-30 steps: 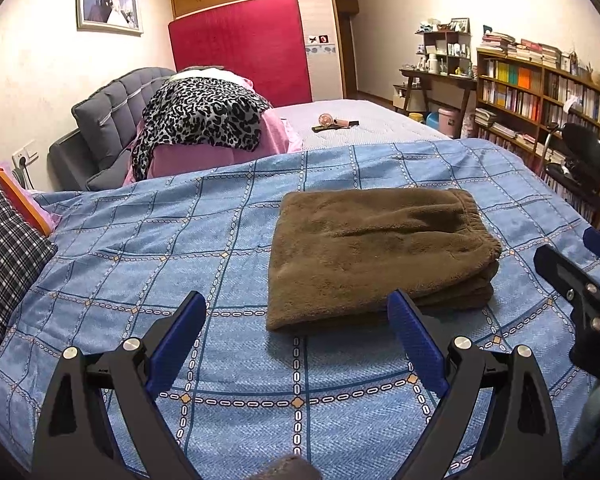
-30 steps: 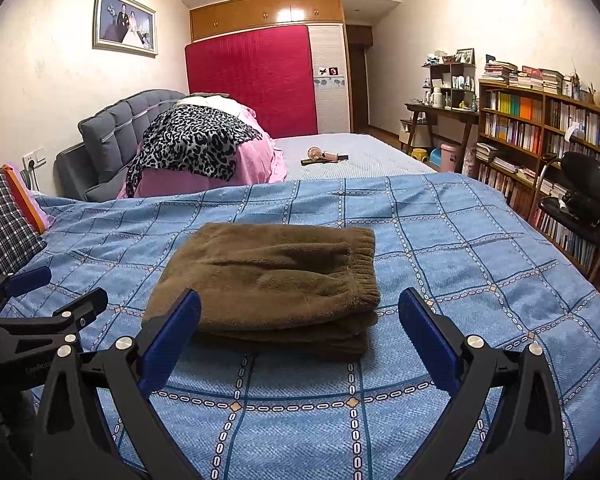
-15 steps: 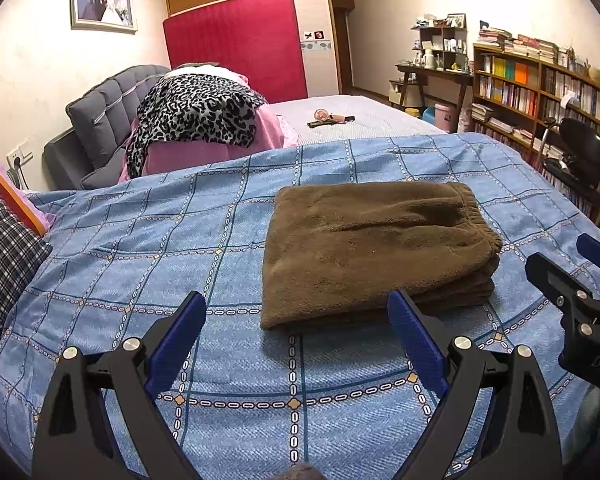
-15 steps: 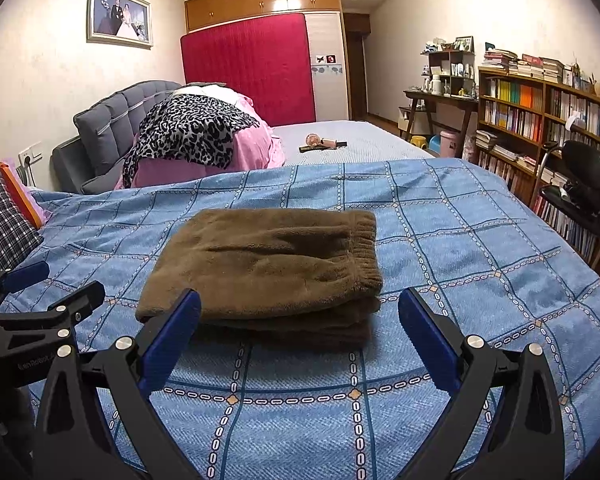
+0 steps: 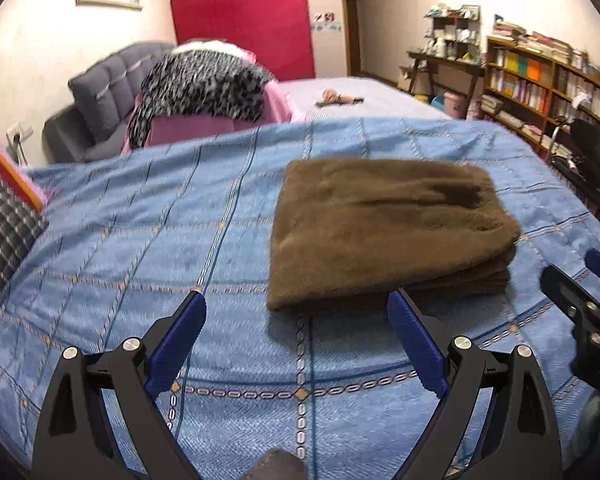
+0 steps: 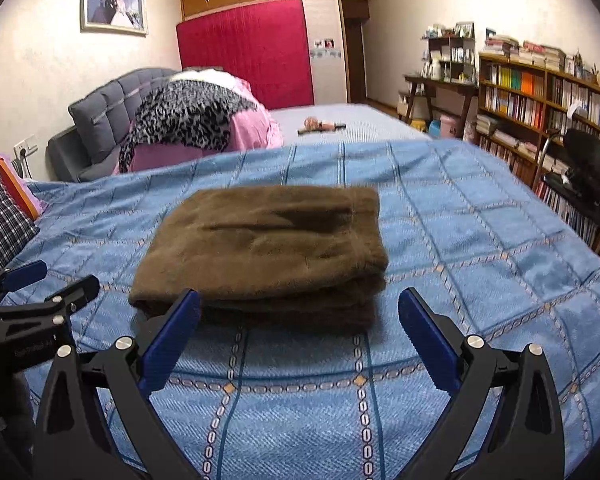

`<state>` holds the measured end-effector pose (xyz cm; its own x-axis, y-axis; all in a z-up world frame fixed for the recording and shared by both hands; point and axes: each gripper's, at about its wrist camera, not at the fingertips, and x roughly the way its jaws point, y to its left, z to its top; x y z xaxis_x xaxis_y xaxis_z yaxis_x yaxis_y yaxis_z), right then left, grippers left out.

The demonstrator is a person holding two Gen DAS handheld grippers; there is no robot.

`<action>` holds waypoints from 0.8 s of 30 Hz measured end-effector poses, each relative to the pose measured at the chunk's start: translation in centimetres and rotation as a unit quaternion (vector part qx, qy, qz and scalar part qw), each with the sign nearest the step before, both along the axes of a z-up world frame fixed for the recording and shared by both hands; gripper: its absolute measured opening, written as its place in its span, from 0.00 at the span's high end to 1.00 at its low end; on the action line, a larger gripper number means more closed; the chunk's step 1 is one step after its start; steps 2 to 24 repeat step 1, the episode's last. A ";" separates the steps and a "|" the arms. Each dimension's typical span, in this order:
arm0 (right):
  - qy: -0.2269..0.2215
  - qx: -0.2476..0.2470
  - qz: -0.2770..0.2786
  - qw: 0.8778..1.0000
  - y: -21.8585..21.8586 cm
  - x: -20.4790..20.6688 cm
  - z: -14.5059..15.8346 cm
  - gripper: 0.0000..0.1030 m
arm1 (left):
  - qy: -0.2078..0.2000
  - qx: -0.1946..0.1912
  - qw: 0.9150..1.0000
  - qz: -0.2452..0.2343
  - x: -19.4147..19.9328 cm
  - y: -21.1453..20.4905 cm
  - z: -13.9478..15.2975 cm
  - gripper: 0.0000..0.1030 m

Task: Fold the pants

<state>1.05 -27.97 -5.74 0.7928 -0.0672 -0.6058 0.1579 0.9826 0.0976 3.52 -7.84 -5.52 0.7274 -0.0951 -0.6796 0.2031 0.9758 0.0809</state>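
Observation:
The brown fleece pants (image 5: pixel 384 228) (image 6: pixel 266 248) lie folded into a thick flat rectangle on the blue checked bedspread (image 5: pixel 148 240) (image 6: pixel 480 248). My left gripper (image 5: pixel 296 316) hangs open just short of the stack's near edge, toward its left corner, holding nothing. My right gripper (image 6: pixel 300 312) is open too, in front of the stack's near edge, with nothing between its blue pads (image 6: pixel 428 340). Each gripper shows at the edge of the other's view: the right one (image 5: pixel 580 300) and the left one (image 6: pixel 40 300).
A plaid pillow (image 5: pixel 0 232) lies at the bed's left edge. Behind the bed are a grey headboard (image 6: pixel 100 112) and a leopard-print and pink bedding pile (image 6: pixel 196 120). A bookshelf (image 6: pixel 540 100) and a black chair (image 6: pixel 588 176) stand at the right.
Both grippers have come a little closer to the folded pants and tilted slightly; both views are now motion-blurred. Both stay open. The pants have not moved.

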 end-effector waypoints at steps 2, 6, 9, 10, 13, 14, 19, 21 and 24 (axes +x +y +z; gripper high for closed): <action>0.009 0.000 -0.004 1.000 -0.1 0.2 -0.7 0.03 | 0.011 0.002 1.000 0.008 0.6 0.5 -0.8 0.11; 0.009 0.000 -0.004 1.000 -0.1 0.2 -0.7 0.03 | 0.011 0.002 1.000 0.008 0.6 0.5 -0.8 0.11; 0.009 0.000 -0.004 1.000 -0.1 0.2 -0.7 0.03 | 0.011 0.002 1.000 0.008 0.6 0.5 -0.8 0.11; 0.009 0.000 -0.004 1.000 -0.1 0.2 -0.7 0.03 | 0.011 0.002 1.000 0.008 0.6 0.5 -0.8 0.11; 0.009 0.000 -0.004 1.000 -0.1 0.2 -0.7 0.03 | 0.011 0.002 1.000 0.008 0.6 0.5 -0.8 0.11; 0.009 0.000 -0.004 1.000 -0.1 0.2 -0.7 0.03 | 0.011 0.002 1.000 0.008 0.6 0.5 -0.8 0.11; 0.009 0.000 -0.004 1.000 -0.1 0.2 -0.7 0.03 | 0.011 0.002 1.000 0.008 0.6 0.5 -0.8 0.11; 0.009 0.000 -0.004 1.000 -0.1 0.2 -0.7 0.03 | 0.011 0.002 1.000 0.008 0.6 0.5 -0.8 0.11; 0.009 0.000 -0.004 1.000 -0.1 0.2 -0.7 0.03 | 0.011 0.002 1.000 0.008 0.6 0.5 -0.8 0.11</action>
